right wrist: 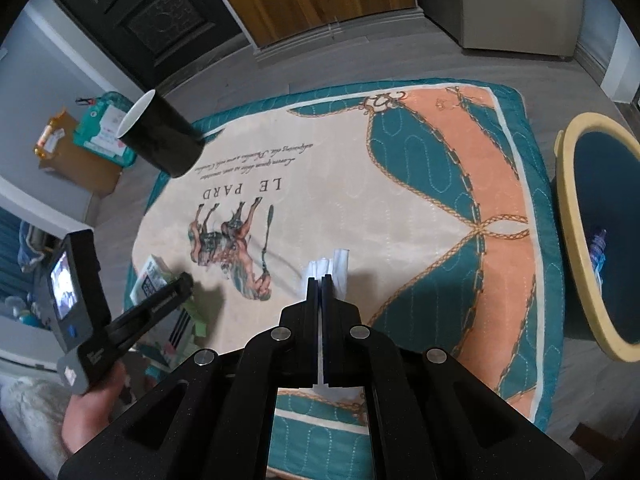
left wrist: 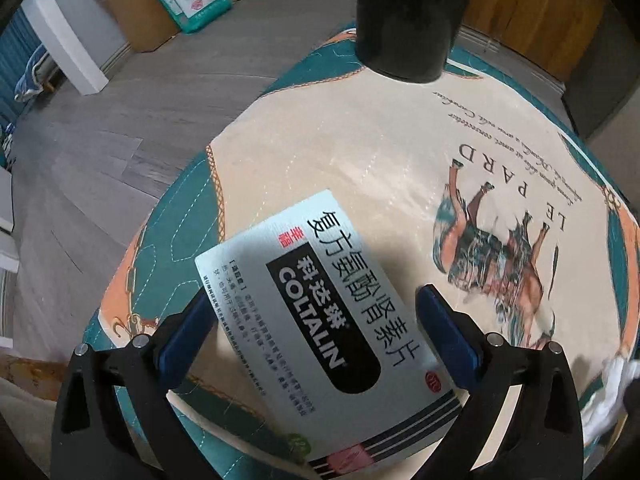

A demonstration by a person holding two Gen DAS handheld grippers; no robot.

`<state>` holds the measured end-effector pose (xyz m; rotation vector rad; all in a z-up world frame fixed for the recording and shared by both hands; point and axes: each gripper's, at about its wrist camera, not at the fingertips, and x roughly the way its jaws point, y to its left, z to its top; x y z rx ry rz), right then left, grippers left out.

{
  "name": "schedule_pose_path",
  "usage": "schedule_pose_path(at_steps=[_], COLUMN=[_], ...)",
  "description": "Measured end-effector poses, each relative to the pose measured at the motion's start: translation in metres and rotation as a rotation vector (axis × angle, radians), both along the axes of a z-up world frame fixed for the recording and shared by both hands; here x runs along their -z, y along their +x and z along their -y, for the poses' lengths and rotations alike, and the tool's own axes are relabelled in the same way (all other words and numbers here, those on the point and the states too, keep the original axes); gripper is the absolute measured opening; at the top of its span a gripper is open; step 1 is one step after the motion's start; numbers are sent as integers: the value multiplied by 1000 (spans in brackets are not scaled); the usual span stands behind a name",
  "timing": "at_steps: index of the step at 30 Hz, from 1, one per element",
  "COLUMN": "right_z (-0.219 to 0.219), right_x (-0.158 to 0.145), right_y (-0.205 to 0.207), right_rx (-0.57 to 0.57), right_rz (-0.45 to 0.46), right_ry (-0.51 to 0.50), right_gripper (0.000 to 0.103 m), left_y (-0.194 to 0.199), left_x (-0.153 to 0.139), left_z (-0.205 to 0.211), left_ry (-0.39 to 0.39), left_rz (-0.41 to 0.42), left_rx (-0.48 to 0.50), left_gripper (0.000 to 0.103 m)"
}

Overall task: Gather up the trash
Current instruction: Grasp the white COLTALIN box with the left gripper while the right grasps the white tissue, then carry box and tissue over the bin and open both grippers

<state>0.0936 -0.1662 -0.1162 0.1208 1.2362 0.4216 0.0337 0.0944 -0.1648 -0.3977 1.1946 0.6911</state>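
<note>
Closest in, the left gripper (left wrist: 318,320) has its blue-padded fingers (left wrist: 188,328) spread wide on either side of a flat silver-white medicine box printed "COLTALIN" (left wrist: 316,320). The box sits between the pads, lying on or just above the quilt; whether the pads touch its edges I cannot tell. Past the left claw's tips stretches the cream, teal and peach quilted blanket with a horse print and the words "LE PARD" (left wrist: 380,148). Far ahead of the claw, at the blanket's far edge, stands a black cylindrical cup (left wrist: 412,20); its white inside (right wrist: 136,114) shows in the right wrist view, and what it contains cannot be seen.

The right gripper (right wrist: 321,280) has its fingers pressed together, pinching a crumpled piece of white tissue paper (right wrist: 340,264) that sticks out ahead of the tips above the blanket. To the right of this claw, off the blanket's edge, stands a round bin with a yellow rim and a dark blue inside (right wrist: 576,216). In it lies something bluish-purple and crinkled (right wrist: 598,244), too small to identify. Far to the left of the claw, beyond the cup, a brown cardboard box (right wrist: 76,160) sits on the grey wood floor (right wrist: 360,64) with a teal-and-white package (right wrist: 106,128) just beside it.
</note>
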Motion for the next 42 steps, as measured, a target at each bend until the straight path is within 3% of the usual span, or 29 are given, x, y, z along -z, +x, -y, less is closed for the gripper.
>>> schedule_pose_path(at_steps=[4,8,15,22,25,31,36,42], right_z=[2,4,14,38,50,93,156,241], right_x=[-2,-6,-19,-46,-60,-100,-140,-139], right_y=[1,2,5,10,12,19,27,36], right_rx=[-1,2,31,89,111,183,274,408], right_rz=[11,26,60,122,154,246,360,372], right_ry=[-5,-3,6,48,62,119,112,76], right_gripper=[2,2,2,2,2,2,2,2], left_y=[2,5,8,14,19,34,58,89], left_x=[1,-5,-16,-68,-91,-134,-169,-176], left_z=[6,16,22,60,81,120,156,213], left_ry=[-15,-24,-83,60,83,102,142,138], left_rz=[10,29,94,198,240,306,359,398], left_rx=[24,108,198,393,457,573,700,881], left_gripper=[98,85,79,79,79,79,79,79])
